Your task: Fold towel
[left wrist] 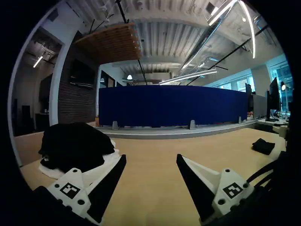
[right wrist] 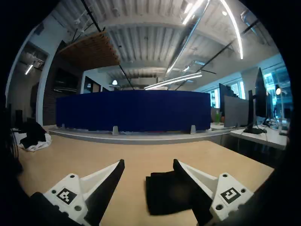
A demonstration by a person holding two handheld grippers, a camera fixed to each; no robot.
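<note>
1. The left gripper (left wrist: pixel 151 156) is held low over the wooden desk (left wrist: pixel 210 143), facing the blue partition (left wrist: pixel 169 105) that runs along the desk's far edge. Its jaws are spread wide, with bare desk between them and nothing gripped.
2. A heap of black towels (left wrist: pixel 73 145) is seen on the near side of the partition, below its left end. It lies on a white cloth (left wrist: pixel 56 171) and sits just beyond the left gripper's left finger.
3. A small folded black towel (left wrist: pixel 263 146) is seen in the left gripper view on the desk below the partition's right end, well apart from the heap.
4. The right gripper (right wrist: pixel 148 161) is likewise pointed at the partition (right wrist: pixel 131 111), low over the desk (right wrist: pixel 113 150). Its jaws are spread apart and pinch nothing.
5. In the right gripper view the folded black towel (right wrist: pixel 165 194) lies flat on the desk, on the near side of the partition and below its middle. It is partly covered by the gripper's right finger; whether that finger touches it cannot be told.
6. The heap of towels (right wrist: pixel 33 137) is seen far off in the right gripper view, beyond the partition's left end.
7. Dark monitors (right wrist: pixel 259 98) stand on a neighbouring desk past the partition's right end.
</note>
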